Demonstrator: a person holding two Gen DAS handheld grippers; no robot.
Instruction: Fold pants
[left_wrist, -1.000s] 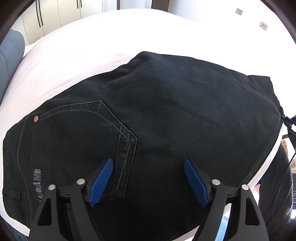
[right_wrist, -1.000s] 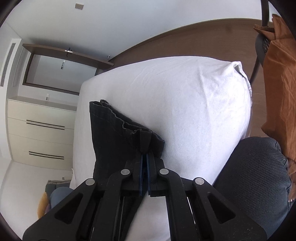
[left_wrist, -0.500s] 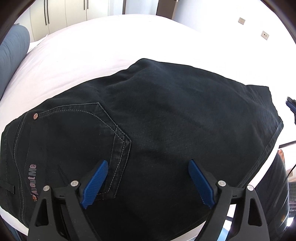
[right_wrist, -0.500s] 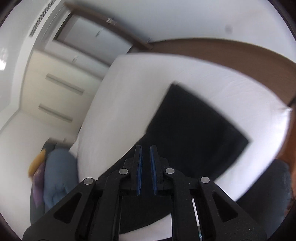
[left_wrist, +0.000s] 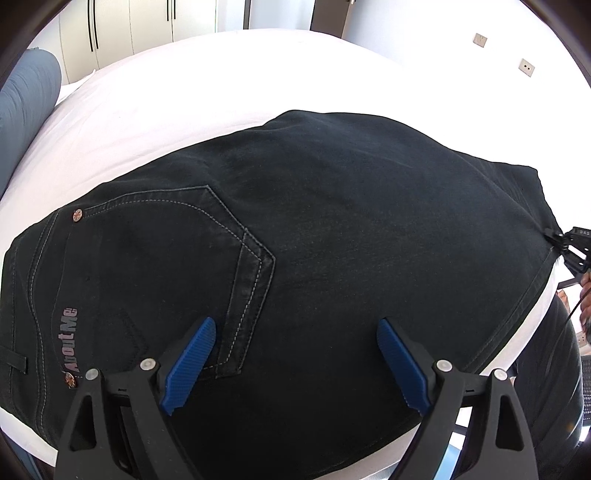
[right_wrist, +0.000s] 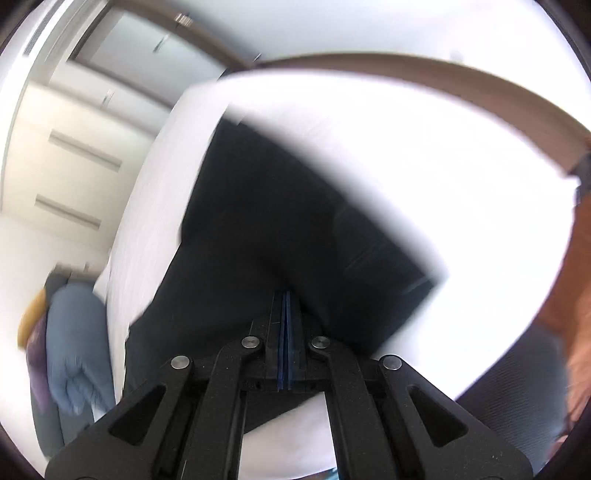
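Right tool (right_wrist: 286, 295) back at pants (left_wrist: 332, 240) edge

Home bedrm, white bed (left_wrist: 192, 96), wardrobe doors (left_wrist: 122, 22)

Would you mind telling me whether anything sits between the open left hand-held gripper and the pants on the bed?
Nothing visible does. The left hand-held gripper hovers with jaws wide open directly over the pants, near the back pocket; only bare black fabric lies beneath it.
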